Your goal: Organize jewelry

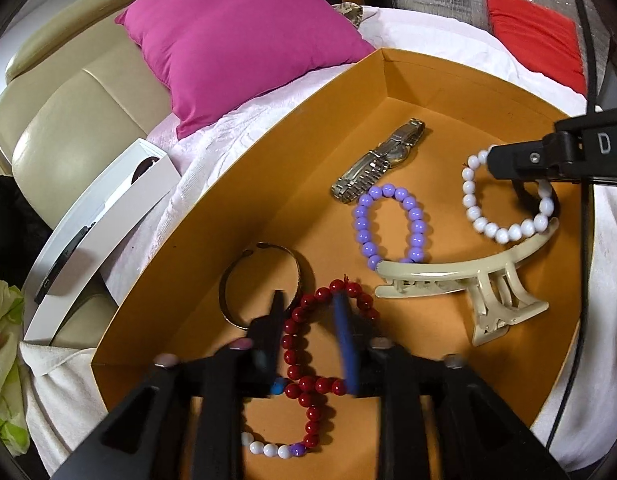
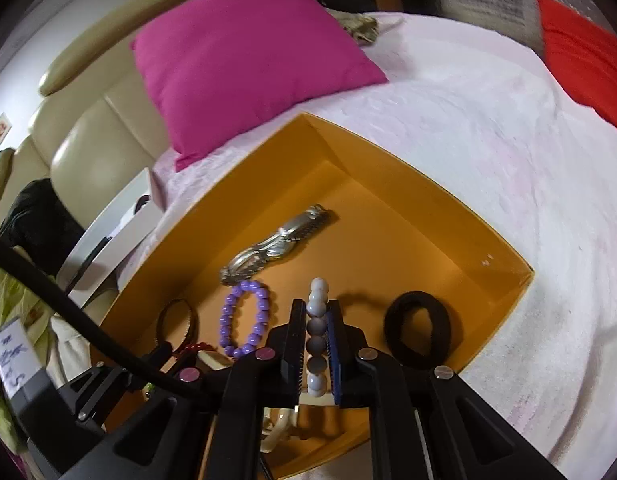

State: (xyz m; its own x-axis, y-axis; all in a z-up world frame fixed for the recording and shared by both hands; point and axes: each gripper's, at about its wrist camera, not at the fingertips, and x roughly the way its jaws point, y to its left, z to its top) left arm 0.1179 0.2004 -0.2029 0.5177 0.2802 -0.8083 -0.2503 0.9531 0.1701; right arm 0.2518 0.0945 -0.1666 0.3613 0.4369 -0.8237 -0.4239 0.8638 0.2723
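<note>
Right tool (image 2: 317,344) clamping white bracelet (image 2: 318,332), left tool (image 1: 310,330) wide over red beads (image 1: 308,364) (near orange box (image 1: 236,216) wall)

This is a home bedroom — a bed spread with a white textured blanket (image 2: 468,152), a plump magenta cushion (image 2: 244,56) and a red pillow (image 2: 584,60) lying on it. Beside the bed stands a cream leather padded armchair (image 1: 68,120) — household furnishing, nothing of a workplace.
</note>
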